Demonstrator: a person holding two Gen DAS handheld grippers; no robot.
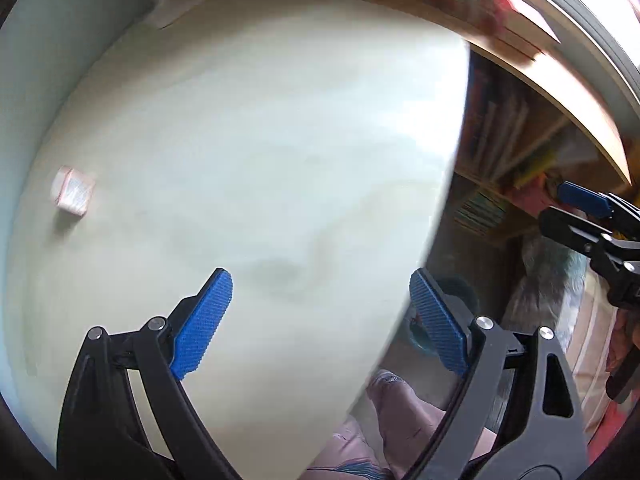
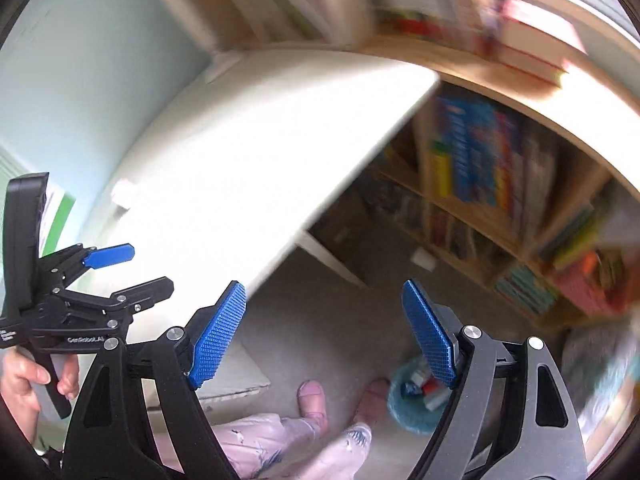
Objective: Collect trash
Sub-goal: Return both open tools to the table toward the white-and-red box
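Both views are smeared by motion blur; the fine detail is poor.

Left gripper [image 1: 320,320]: seen from its own camera above a pale table [image 1: 260,120], pointed steeply down. The blue pads [image 1: 202,324] are spread wide, with nothing between them. The same gripper [image 2: 120,268] is caught at the left edge of the right wrist view, held by a hand [image 2: 24,380] around its handle.

Right gripper [image 2: 322,332]: jaws likewise spread wide and empty, aimed past the table edge toward the floor [image 2: 320,320]. Its tip [image 1: 576,208] is seen at the right edge of the left wrist view, beside the table rather than over it.

Small box [image 1: 74,190]: white with pinkish edges, set alone on the table top near the wall, far left in the left wrist view, well apart from both grippers. It is seen corner-on, one corner turned toward the camera. It looks nearly cube-shaped, so no long axis can be made out through the blur. In the right wrist view only a washed-out pale blob [image 2: 124,194] is seen at that end of the table.

Bin [image 2: 416,396]: blue-green, round, on the floor just beside the person's feet [image 2: 314,396], partly hidden behind the right gripper's finger. Several small items are seen lying inside; they cannot be identified.

Bookshelves [image 2: 500,184] filled with coloured spines are noted beyond the table.
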